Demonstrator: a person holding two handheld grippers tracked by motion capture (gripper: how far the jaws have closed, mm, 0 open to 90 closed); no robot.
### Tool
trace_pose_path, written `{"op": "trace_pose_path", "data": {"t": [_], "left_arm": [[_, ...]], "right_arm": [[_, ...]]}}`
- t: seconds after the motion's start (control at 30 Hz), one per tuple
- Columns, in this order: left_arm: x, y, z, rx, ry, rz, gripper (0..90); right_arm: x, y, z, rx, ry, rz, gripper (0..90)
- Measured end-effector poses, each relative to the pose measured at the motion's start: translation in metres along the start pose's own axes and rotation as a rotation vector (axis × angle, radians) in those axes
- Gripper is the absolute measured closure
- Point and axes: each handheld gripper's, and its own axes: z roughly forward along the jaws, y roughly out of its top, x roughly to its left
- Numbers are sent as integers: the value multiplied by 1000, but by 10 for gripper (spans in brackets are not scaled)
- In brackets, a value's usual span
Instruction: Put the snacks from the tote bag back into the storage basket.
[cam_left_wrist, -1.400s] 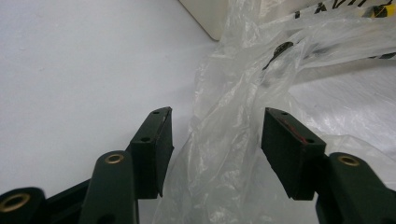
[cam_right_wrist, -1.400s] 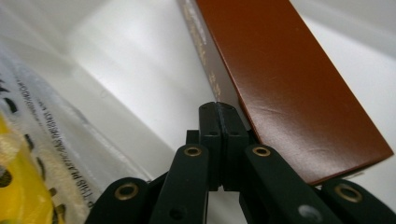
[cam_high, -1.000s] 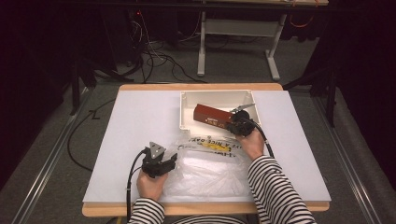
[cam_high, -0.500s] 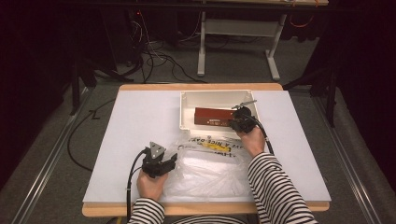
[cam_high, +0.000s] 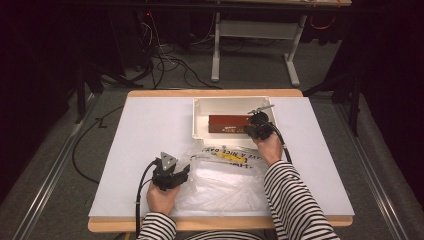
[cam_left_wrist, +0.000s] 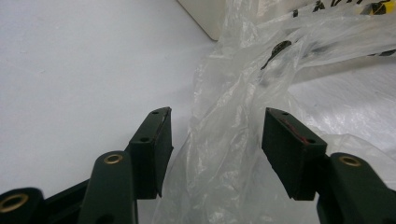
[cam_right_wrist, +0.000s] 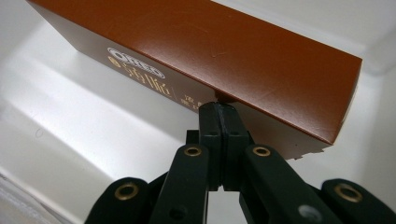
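The right gripper (cam_right_wrist: 219, 105) had its jaws pressed flat together, their tips up against the lower edge of a brown box (cam_right_wrist: 224, 56). In the right gripper view no gap showed between the jaws, and whether a sliver of the box's flap was caught between them could not be told. That view gave the box's gold lettering on its side face and a torn corner to the right of the jaws, with the white floor of the tray (cam_right_wrist: 70, 135) spreading below and to the left. The high view gave none of that detail but placed the right gripper (cam_high: 257, 129) at the right end of the brown box (cam_high: 227, 123), inside the white tray (cam_high: 200, 107), with a striped sleeve (cam_high: 292, 197) trailing back from it.

The left gripper (cam_left_wrist: 217, 140) held its jaws spread wide, and a fold of clear plastic bag (cam_left_wrist: 233, 121) lay between them, touching neither pad plainly. Beyond the jaws the bag ran up toward a corner of the tray (cam_left_wrist: 205, 16). The high view showed the left gripper (cam_high: 170, 175) at the bag's (cam_high: 220, 185) left edge, well apart from the right one, on the white table (cam_high: 145, 130), and the bag's printed yellow mark (cam_high: 225, 156) near the tray.
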Motion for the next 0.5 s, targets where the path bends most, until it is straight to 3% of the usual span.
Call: {"op": "trace_pose_path", "data": {"t": [0.23, 0.5], "left_arm": [[-1, 0, -1, -11, -5, 3, 456], [0, 1, -4, -32, -41, -6, 470]], "right_arm": [[2, -5, -16, -51, 24, -23, 900], [3, -16, -37, -106, 50, -49, 900]]}}
